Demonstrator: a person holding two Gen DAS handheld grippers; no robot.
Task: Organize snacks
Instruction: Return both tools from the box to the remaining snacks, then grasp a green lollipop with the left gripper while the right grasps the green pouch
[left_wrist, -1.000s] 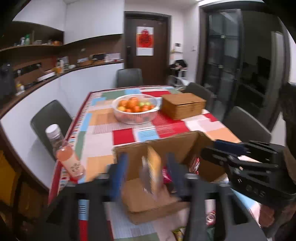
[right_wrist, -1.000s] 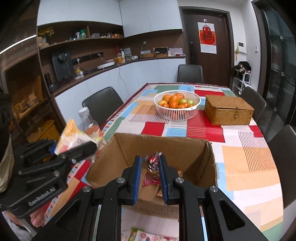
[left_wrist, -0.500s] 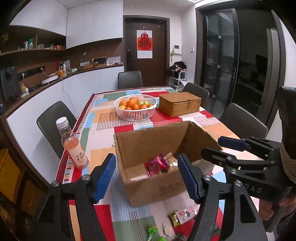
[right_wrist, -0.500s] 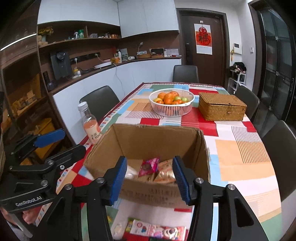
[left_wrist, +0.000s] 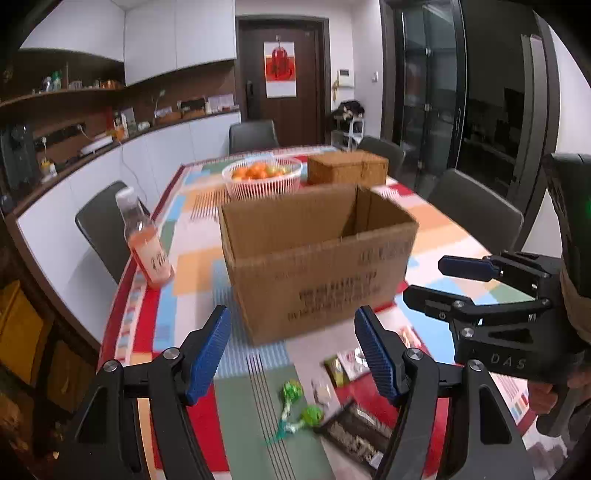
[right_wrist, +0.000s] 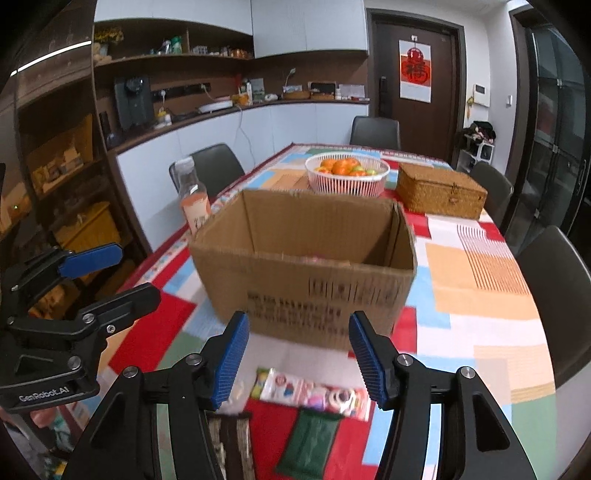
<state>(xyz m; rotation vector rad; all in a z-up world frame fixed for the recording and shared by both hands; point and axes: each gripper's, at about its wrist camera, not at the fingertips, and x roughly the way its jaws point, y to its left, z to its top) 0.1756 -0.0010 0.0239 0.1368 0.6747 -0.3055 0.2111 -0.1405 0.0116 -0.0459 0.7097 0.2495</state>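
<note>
An open cardboard box (left_wrist: 317, 258) stands on the patchwork tablecloth; it also shows in the right wrist view (right_wrist: 306, 266), with a little of its contents showing over the near rim. My left gripper (left_wrist: 295, 354) is open and empty, in front of the box and above loose snacks: two green candies (left_wrist: 301, 406), a small clear packet (left_wrist: 321, 391) and a dark packet (left_wrist: 354, 432). My right gripper (right_wrist: 299, 365) is open and empty above a long white snack strip (right_wrist: 314, 393), a green packet (right_wrist: 314, 443) and a dark packet (right_wrist: 225, 443).
A bottle of pink drink (left_wrist: 146, 240) stands left of the box near the table's left edge. A white basket of oranges (right_wrist: 347, 177) and a wicker box (right_wrist: 439, 192) stand behind it. Dark chairs surround the table.
Both grippers let go of their snacks into the box, opened wide, then drew back and down toward the loose snacks on the near side of the table.
</note>
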